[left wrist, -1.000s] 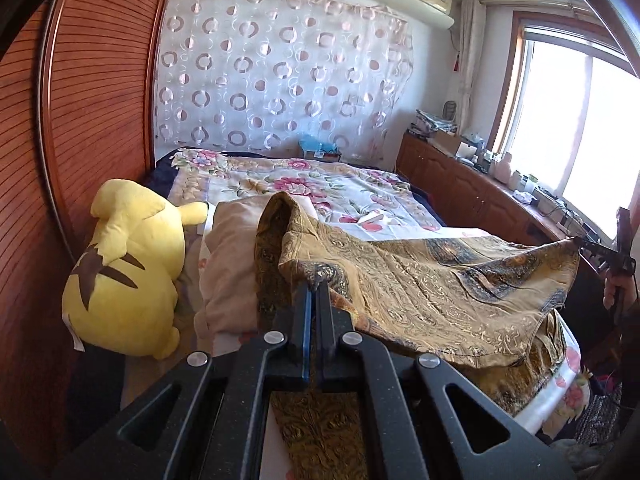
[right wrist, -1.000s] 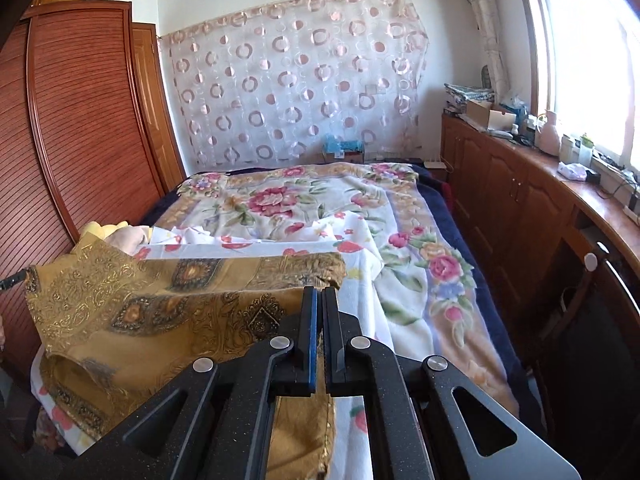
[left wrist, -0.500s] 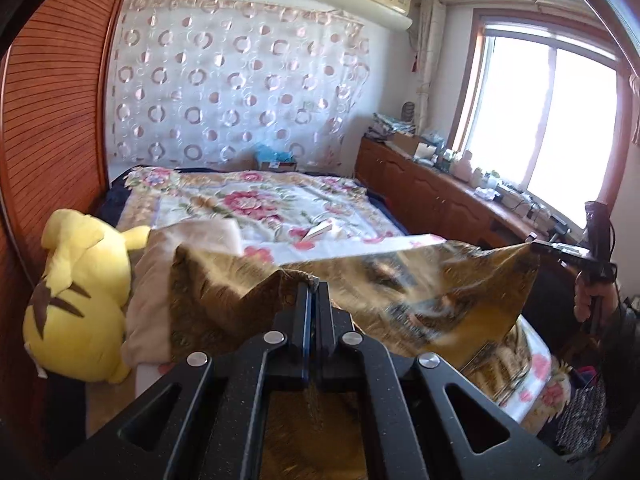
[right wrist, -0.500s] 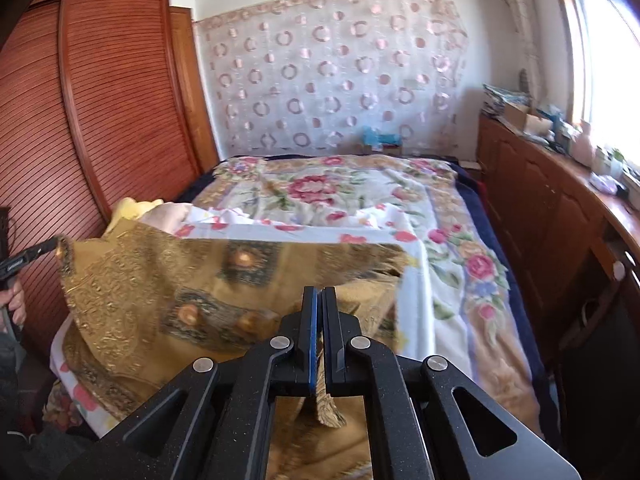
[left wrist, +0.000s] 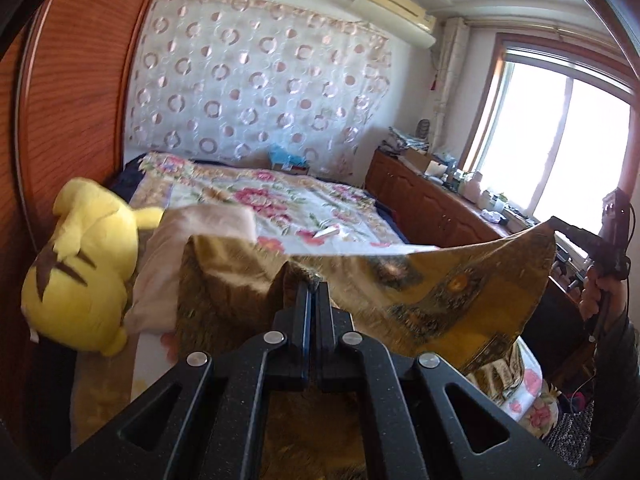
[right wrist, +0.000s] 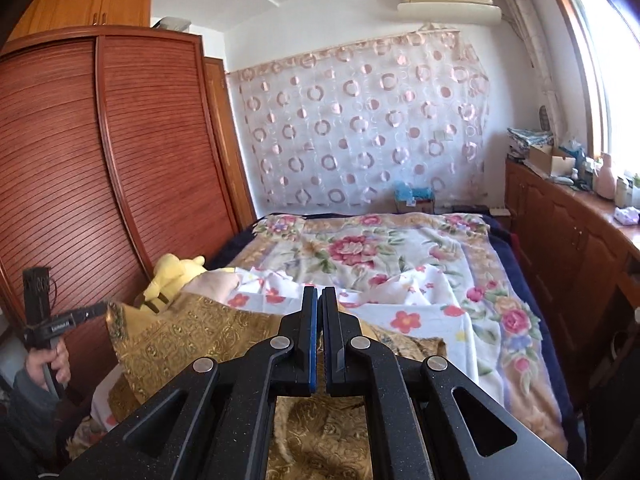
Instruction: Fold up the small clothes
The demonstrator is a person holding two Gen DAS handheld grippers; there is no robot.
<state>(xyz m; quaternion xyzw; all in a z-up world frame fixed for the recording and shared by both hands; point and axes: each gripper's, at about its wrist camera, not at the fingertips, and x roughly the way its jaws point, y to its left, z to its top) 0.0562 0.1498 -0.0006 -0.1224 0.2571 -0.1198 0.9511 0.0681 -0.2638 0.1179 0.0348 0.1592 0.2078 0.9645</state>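
Since the earlier frames we are lifting the gold, paisley-patterned woven garment (left wrist: 452,292) higher off the bed, so both cameras are now taking in more wall and ceiling, and the cloth is stretching flatter between our two tools.

Nearest to us, the left gripper (left wrist: 313,292) is pinching a bunched fold of the garment between nearly closed fingers. The right gripper (right wrist: 319,300) is standing almost shut as well; the gold cloth is passing beneath its fingers, and it is probably clamping a corner there, though the right wrist view is not showing the pinch itself. In the left wrist view that corner is meeting the right tool's tip.

The garment's long axis is running sideways from one gripper to the other, hanging above the near edge of the floral white-and-pink bedspread (right wrist: 400,256). Neither hand is nearer; each is holding one end, so we judge that the coming fold depends on moving both ends together away from us.

Farther left, the yellow plush toy (left wrist: 80,268) is lying by a pale pink pillow (left wrist: 188,252).
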